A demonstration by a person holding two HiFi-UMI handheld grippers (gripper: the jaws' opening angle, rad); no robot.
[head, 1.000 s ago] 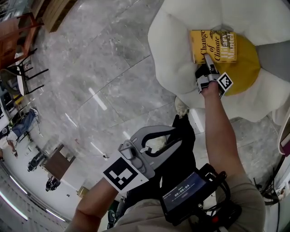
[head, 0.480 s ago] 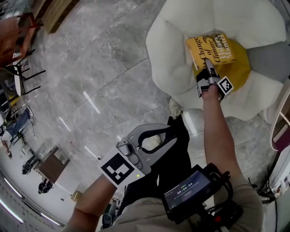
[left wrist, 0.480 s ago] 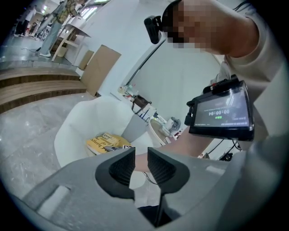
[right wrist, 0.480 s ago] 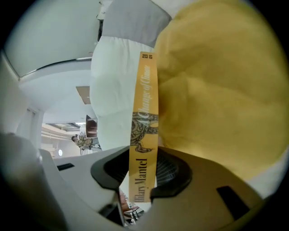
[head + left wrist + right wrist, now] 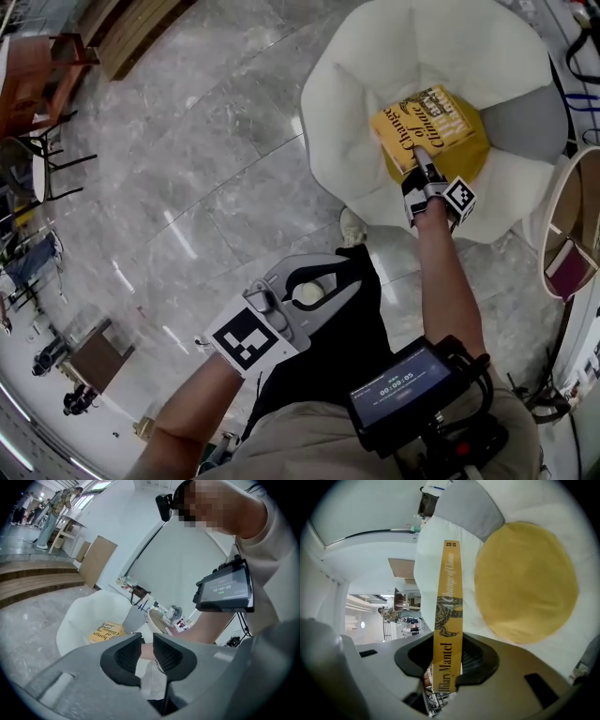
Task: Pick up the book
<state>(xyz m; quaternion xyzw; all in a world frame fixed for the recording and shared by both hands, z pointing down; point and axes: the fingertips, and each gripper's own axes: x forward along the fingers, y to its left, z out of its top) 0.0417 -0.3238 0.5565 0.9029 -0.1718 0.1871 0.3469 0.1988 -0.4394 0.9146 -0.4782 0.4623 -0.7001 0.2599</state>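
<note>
The yellow book (image 5: pixel 431 127) is held by its spine end in my right gripper (image 5: pixel 422 157), lifted and tilted over the yellow round cushion (image 5: pixel 472 161) of a white armchair (image 5: pixel 352 89). In the right gripper view the book's spine (image 5: pixel 448 597) stands upright between the two pads of that gripper (image 5: pixel 447 660), whose jaws are closing on it. My left gripper (image 5: pixel 359 277) hangs lower, near my body, well away from the chair. In the left gripper view its jaws (image 5: pixel 147 651) show only a narrow gap with nothing in it, and the book (image 5: pixel 107 632) lies far beyond.
A grey cushion (image 5: pixel 525 127) rests on the chair's right side. A round side table (image 5: pixel 565 192) stands to the right of the chair. A shoe (image 5: pixel 352 225) is on the grey marble floor (image 5: pixel 206 169). Chairs and furniture (image 5: pixel 37 84) stand at the far left.
The right gripper has risen with the book, which came off the yellow cushion and tilted. The left gripper has risen too. The chair looks smaller and farther below.
</note>
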